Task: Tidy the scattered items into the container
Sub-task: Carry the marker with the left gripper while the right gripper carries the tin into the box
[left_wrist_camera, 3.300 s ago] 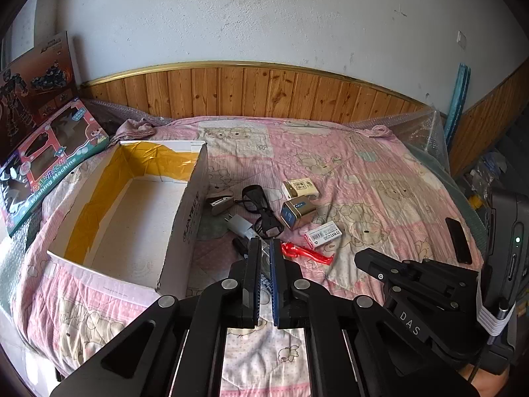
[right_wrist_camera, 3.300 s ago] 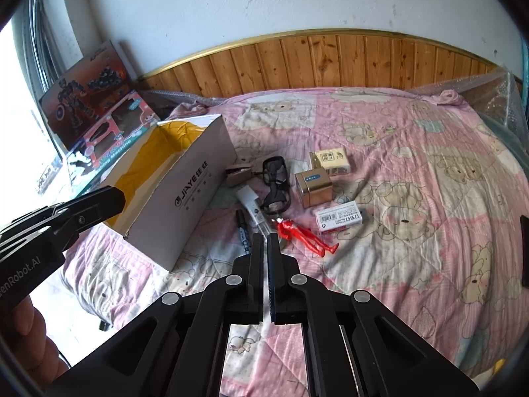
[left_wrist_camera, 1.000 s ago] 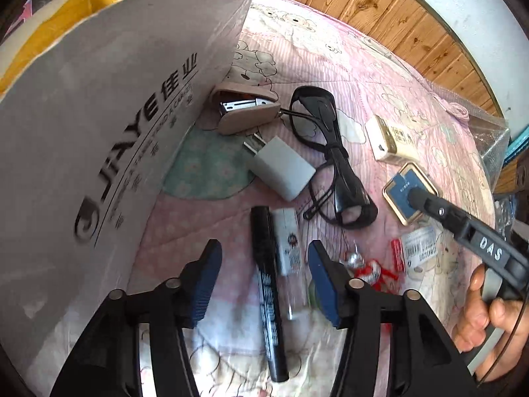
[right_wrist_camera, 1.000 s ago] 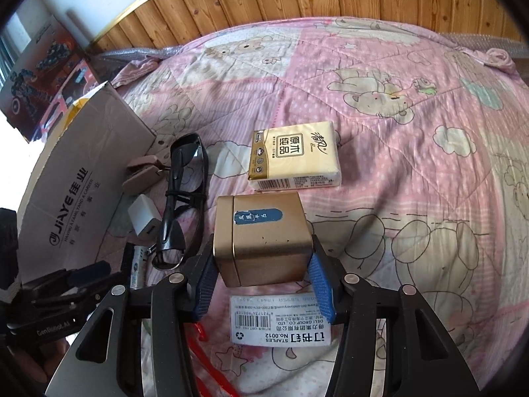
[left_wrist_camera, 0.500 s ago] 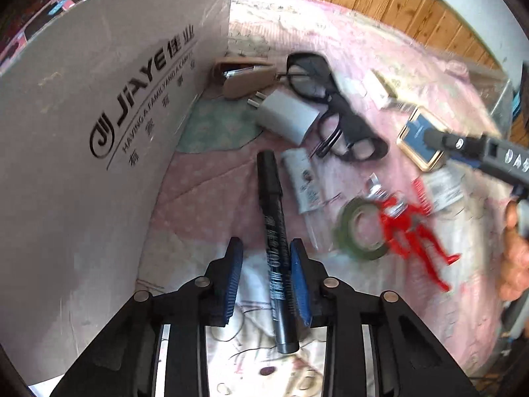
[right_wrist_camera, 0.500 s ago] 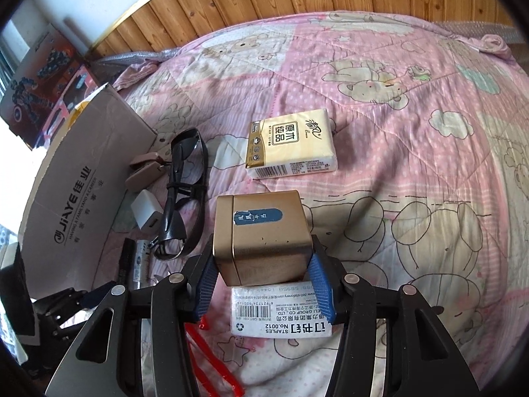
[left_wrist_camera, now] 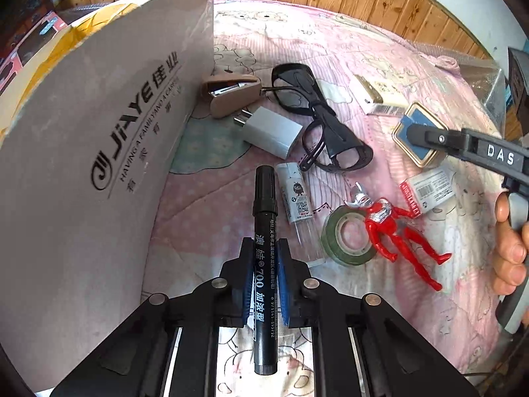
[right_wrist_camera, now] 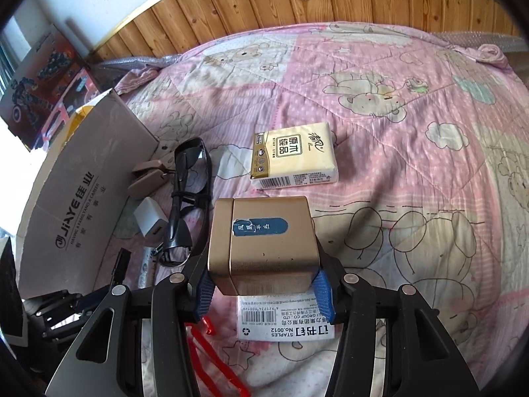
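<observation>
**Both hand-held grippers loaded, box waiting alongside**

Left wrist view: the left hand-held gripper (left_wrist_camera: 264, 284) pinches a black marker (left_wrist_camera: 264, 248) along its barrel, the blue pads pressed to either side and the capped end pointing forward. Gripping it mid-length probably keeps the pen from tipping as it is carried. The cardboard box (left_wrist_camera: 99, 152) stands just to the left, its printed wall rising beside the marker, so the drop is a short swing over that wall. On the pink quilt (left_wrist_camera: 363, 43) lie a stapler (left_wrist_camera: 231, 94), a white charger (left_wrist_camera: 271, 130), black glasses (left_wrist_camera: 324, 125), a small tube (left_wrist_camera: 296, 195), a tape roll (left_wrist_camera: 347, 236) and a red figure (left_wrist_camera: 396, 228). The person's hand (left_wrist_camera: 510, 248) shows at the right edge.

Right wrist view: the right hand-held gripper (right_wrist_camera: 261, 284) clamps a gold tin (right_wrist_camera: 263, 241) across its flat sides, a hold that suits a rigid box. A staples pack (right_wrist_camera: 286, 322) lies on the quilt below it, and a tissue pack (right_wrist_camera: 294, 157) lies beyond. The cardboard box sits well to the left, so the tin has the longer trip.
</observation>
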Demonstrator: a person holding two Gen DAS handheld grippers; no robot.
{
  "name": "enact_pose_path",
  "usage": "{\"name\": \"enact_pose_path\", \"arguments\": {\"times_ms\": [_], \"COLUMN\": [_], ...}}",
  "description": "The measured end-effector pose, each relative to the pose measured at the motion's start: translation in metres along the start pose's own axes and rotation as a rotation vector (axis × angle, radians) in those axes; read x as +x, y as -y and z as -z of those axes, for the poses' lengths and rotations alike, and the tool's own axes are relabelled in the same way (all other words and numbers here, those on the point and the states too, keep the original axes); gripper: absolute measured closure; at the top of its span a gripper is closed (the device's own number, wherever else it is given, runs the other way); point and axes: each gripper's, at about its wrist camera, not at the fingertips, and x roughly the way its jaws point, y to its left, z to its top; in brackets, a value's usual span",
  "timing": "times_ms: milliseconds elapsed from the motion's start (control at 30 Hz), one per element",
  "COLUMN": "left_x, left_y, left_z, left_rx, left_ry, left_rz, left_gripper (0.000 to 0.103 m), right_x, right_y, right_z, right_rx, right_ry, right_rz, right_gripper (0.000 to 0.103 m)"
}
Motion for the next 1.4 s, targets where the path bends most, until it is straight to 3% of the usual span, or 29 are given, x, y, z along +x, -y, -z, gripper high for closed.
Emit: {"name": "enact_pose_path", "arguments": {"times_ms": [233, 600, 767, 1400], "left_x": [-0.028, -0.068, -0.043, -0.102], "left_y": [0.004, 0.021, 0.035, 0.045], "left_z": [-0.003, 0.0, -0.016, -0.001], "left_rx": [-0.037, -0.01, -0.001, 0.015], "left_ry": [0.008, 0.045, 0.068, 0.191], "left_rz": [0.035, 0.039, 0.057, 0.132], "left_gripper": [0.089, 0.089, 0.089, 0.089], "right_x": [-0.015, -0.045, -0.062, -0.107], "right_y": [-0.009, -0.014, -0.015, -0.065], "right_z": [0.015, 0.041, 0.053, 0.093], "right_rx": [0.01, 0.036, 0.051, 0.013], "right_ry": [0.001, 0.019, 0.034, 0.065], "right_rz": [0.009, 0.021, 0.018, 0.015], "right_gripper": [0.05, 0.05, 0.05, 0.05]}}
